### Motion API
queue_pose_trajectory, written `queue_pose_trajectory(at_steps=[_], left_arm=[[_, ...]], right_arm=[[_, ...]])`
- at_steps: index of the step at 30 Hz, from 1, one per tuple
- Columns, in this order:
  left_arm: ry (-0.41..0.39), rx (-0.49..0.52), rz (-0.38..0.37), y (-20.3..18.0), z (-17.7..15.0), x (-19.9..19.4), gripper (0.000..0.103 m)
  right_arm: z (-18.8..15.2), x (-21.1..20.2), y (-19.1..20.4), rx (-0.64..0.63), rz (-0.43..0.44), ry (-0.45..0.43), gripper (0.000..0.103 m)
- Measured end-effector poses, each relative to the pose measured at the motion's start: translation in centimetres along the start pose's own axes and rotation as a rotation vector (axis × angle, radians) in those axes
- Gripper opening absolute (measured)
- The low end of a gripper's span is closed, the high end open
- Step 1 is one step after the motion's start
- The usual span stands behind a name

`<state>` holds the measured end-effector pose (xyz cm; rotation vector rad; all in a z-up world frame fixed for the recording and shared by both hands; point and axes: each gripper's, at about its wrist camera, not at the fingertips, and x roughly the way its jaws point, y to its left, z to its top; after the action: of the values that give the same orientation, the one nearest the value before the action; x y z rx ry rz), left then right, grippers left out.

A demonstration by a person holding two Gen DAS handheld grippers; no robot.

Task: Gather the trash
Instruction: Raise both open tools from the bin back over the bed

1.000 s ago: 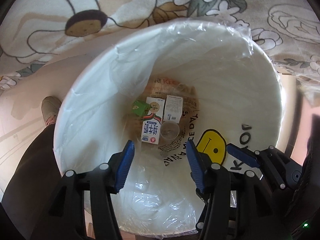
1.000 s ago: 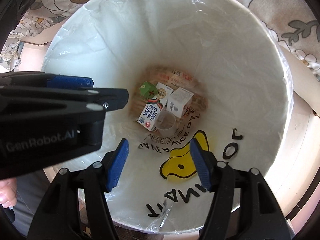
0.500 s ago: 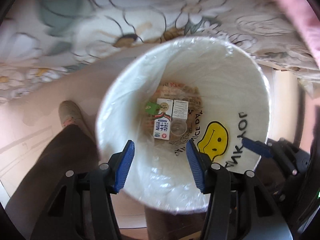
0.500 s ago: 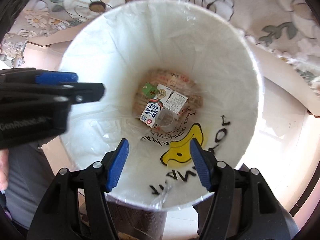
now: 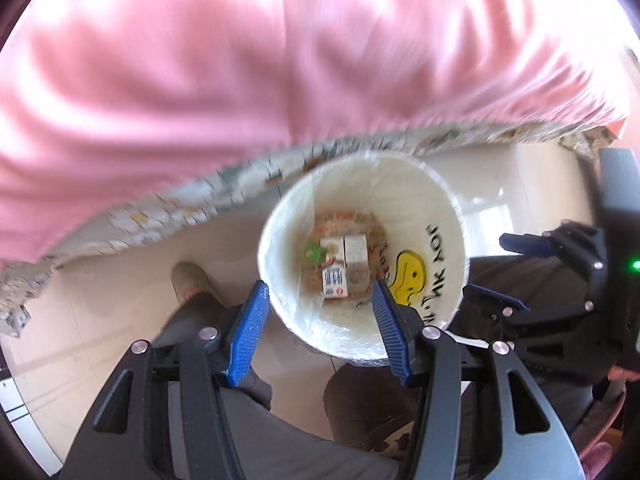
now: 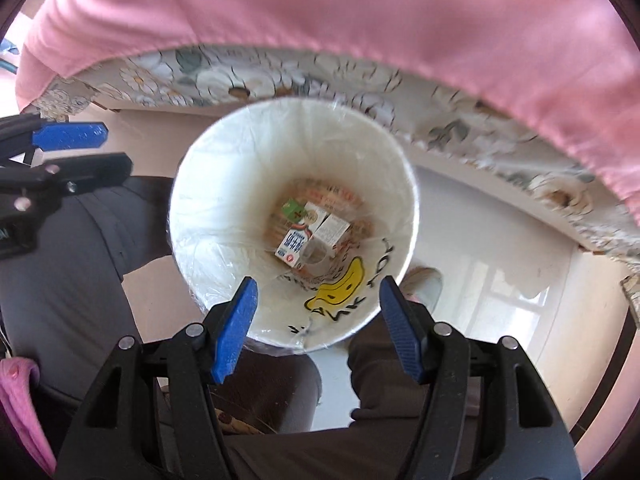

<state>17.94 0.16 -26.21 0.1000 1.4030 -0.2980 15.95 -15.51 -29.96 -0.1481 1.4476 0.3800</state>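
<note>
Below both grippers stands the white bin (image 6: 208, 216), lined with a thin clear bag, on the pale floor beside a bed with a pink cover (image 6: 360, 20). At its bottom lie the trash pieces: a milk carton (image 6: 294, 246), a second small carton (image 6: 332, 230), a green box (image 6: 292, 210) and a clear cup (image 6: 316, 258). The left gripper (image 5: 320, 320) and the right gripper (image 6: 316, 312) both point down with jaws about half apart, and nothing is between them. I think the risk now is small: a careless swing could knock the bin's rim and tip it, or catch and tear the bag. The person's legs (image 6: 72, 264) and shoe (image 5: 188, 280) stand close to the bin, so a step could also push it over.
</note>
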Motion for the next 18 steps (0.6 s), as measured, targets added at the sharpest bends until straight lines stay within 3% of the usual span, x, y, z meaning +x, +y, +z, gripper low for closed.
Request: queue_pose_trajectory(at_steps=[3,7,18], left_arm=[[-0.055,0.024,0.001,-0.1,0.2,-3.0,0.056],[-0.151,0.044,0.060,-0.5,0.8,-7.1,0.056],[-0.367,-0.017,0.065,0.5,5.2,-18.5,0.056]], right_arm=[[0.1,-3.4,-0.7,-0.003,-0.019,-0.052,0.064],[0.3,-8.0,-1.9,0.015,-0.045,-0.126,0.064],[1.7,-21.7,-4.7,-0.016,-0.161,-0.388,0.064]])
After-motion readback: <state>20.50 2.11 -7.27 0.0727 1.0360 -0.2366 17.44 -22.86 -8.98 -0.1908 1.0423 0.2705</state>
